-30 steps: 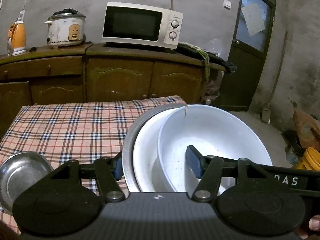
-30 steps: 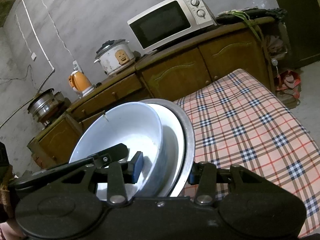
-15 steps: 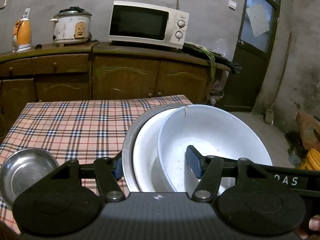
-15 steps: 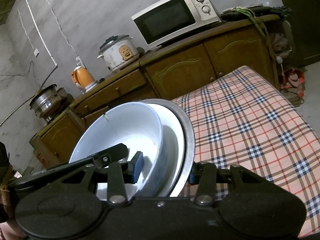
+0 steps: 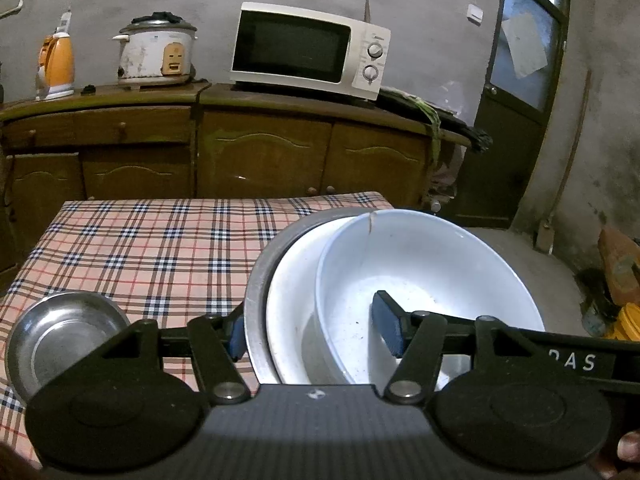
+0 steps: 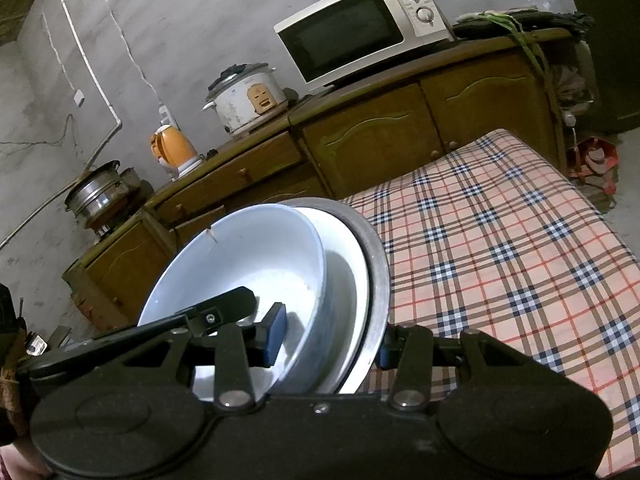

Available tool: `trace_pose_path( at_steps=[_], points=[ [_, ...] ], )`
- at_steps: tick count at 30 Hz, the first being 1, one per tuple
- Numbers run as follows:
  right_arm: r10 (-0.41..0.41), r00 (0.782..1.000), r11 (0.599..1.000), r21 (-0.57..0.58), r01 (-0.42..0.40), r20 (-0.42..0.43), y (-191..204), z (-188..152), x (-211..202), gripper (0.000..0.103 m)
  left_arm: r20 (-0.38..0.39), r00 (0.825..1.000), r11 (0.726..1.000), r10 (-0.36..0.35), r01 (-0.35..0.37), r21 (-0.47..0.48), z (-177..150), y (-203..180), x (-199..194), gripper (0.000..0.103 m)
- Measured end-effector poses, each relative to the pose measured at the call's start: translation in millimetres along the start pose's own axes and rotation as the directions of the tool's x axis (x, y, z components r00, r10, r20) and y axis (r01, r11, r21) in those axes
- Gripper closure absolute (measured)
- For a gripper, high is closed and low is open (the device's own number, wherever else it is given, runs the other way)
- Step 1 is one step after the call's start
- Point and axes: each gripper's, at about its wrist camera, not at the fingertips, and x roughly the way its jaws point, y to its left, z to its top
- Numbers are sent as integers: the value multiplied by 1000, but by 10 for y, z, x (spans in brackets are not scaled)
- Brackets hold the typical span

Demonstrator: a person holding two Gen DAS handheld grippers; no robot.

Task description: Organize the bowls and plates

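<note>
A stack of dishes is held above the checked tablecloth (image 5: 160,240): a cracked white bowl (image 5: 432,264) inside a white plate (image 5: 292,280) inside a steel dish (image 5: 260,264). My left gripper (image 5: 311,332) is shut on the stack's near rim, one pad outside the steel, the other inside the bowl. In the right wrist view the same white bowl (image 6: 248,256), plate (image 6: 344,264) and steel dish (image 6: 378,256) sit between the pads of my right gripper (image 6: 330,342), shut on them likewise. A small steel bowl (image 5: 60,332) rests on the cloth at the near left.
Behind the table stands a wooden cabinet (image 5: 260,152) bearing a microwave (image 5: 308,50), a rice cooker (image 5: 154,54) and an orange kettle (image 5: 58,64). A dark door (image 5: 516,100) is at the right, with clutter on the floor (image 5: 616,272) beside it.
Both grips on the stack are unchanged. The background has drifted slightly in both views; the small steel bowl stays in place.
</note>
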Motion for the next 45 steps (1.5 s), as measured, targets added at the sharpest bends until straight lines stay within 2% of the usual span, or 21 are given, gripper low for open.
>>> trace_pose_path(
  at_steps=[45],
  points=[
    [72, 996, 996, -51, -74, -47, 535, -145, 237, 50, 18, 996, 995, 85, -84, -59, -52, 407, -314, 41]
  ],
)
